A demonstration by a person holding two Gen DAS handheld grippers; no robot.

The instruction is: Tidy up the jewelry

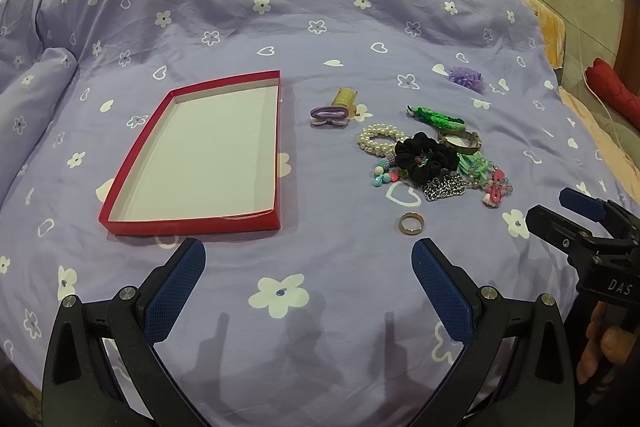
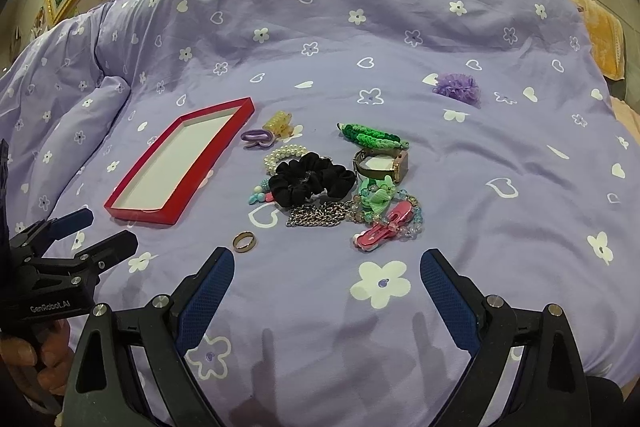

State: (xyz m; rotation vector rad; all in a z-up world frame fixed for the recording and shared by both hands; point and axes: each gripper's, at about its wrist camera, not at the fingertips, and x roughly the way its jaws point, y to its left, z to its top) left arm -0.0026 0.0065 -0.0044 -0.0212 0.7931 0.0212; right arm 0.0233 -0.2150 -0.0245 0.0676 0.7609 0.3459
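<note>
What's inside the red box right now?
Nothing shows inside the red box: only its bare white bottom. The near wall hides a thin strip of floor behind it.

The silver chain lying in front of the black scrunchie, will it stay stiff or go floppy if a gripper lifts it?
The silver chain lies bunched in loose folds, so it will probably droop and dangle rather than hold shape. Its metal links look dense, so likely heavy for its size. It touches the black scrunchie and nearby beads, so it may drag them.
</note>
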